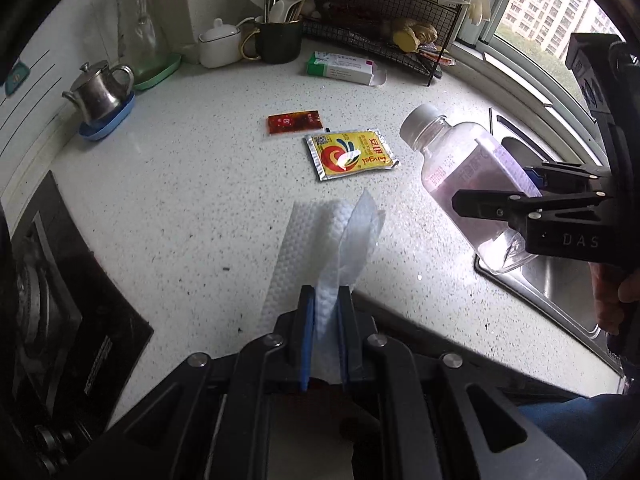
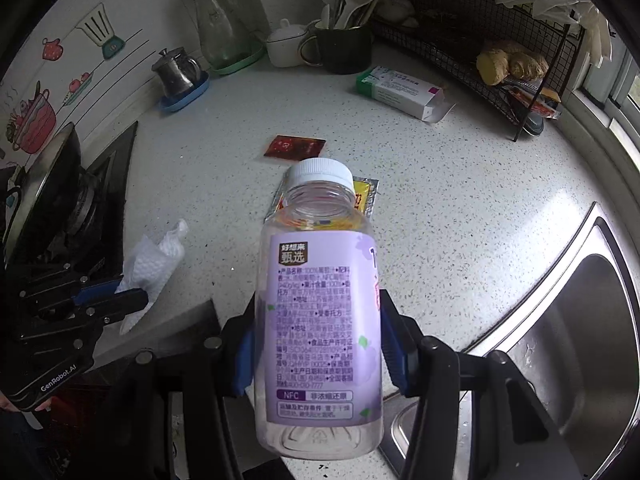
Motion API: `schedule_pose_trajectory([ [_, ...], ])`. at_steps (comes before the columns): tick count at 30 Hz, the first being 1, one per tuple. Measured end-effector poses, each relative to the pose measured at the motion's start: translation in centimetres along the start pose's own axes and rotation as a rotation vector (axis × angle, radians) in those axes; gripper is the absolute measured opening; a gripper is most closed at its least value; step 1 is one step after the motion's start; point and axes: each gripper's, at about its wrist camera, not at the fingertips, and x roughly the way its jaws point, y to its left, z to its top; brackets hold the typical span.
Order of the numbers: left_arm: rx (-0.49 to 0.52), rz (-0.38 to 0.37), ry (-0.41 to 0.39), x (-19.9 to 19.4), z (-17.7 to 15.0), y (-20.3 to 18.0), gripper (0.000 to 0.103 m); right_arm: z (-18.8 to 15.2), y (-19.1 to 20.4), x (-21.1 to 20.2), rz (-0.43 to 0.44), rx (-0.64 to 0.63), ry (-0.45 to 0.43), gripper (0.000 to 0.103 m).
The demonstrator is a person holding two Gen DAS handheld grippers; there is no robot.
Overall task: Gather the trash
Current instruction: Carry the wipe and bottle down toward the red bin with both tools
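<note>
My left gripper (image 1: pixel 326 292) is shut on a crumpled white paper towel (image 1: pixel 340 224), held above the speckled countertop (image 1: pixel 180 200). In the right wrist view the left gripper (image 2: pixel 132 288) and the paper towel (image 2: pixel 156 256) appear at the left. My right gripper (image 2: pixel 317 304) is shut on an empty clear bottle (image 2: pixel 316 300) with a purple label and white cap, lifted off the counter. From the left wrist view the bottle (image 1: pixel 460 168) hangs tilted at the right. A yellow sachet (image 1: pixel 352 154), a red sachet (image 1: pixel 295 122) and an open white-green box (image 1: pixel 344 68) lie on the counter.
A steel sink (image 2: pixel 580 320) lies at the right, a gas stove with a pan (image 2: pixel 52 200) at the left. Along the back stand a steel teapot (image 1: pixel 100 92), a glass carafe (image 1: pixel 136 24), a dark mug of utensils (image 1: pixel 278 36) and a black wire rack (image 2: pixel 480 40).
</note>
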Motion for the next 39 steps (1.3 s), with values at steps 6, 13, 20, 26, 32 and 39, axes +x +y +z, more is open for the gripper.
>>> schedule_pose_trajectory([
  [6,-0.057,0.035,0.018,-3.1,-7.2,0.5,0.009,-4.3,5.1,-1.1,0.054,-0.072,-0.012,0.049],
  [13,-0.122,0.059,0.042,-4.5,-14.4,0.5,0.009,-9.3,10.1,-1.3,0.109,-0.143,-0.031,0.049],
  [20,-0.235,0.033,0.119,-2.2,-20.5,1.3,0.009,-14.8,13.1,1.9,0.129,-0.184,0.039,0.049],
  [26,-0.298,0.039,0.180,2.3,-24.1,2.1,0.009,-18.2,14.5,6.5,0.115,-0.209,0.092,0.049],
  [32,-0.340,0.009,0.204,8.7,-26.6,3.4,0.009,-20.5,14.5,12.1,0.077,-0.241,0.142,0.049],
  [39,-0.299,-0.021,0.241,18.6,-27.5,4.3,0.009,-22.4,12.0,19.7,0.065,-0.223,0.167,0.049],
])
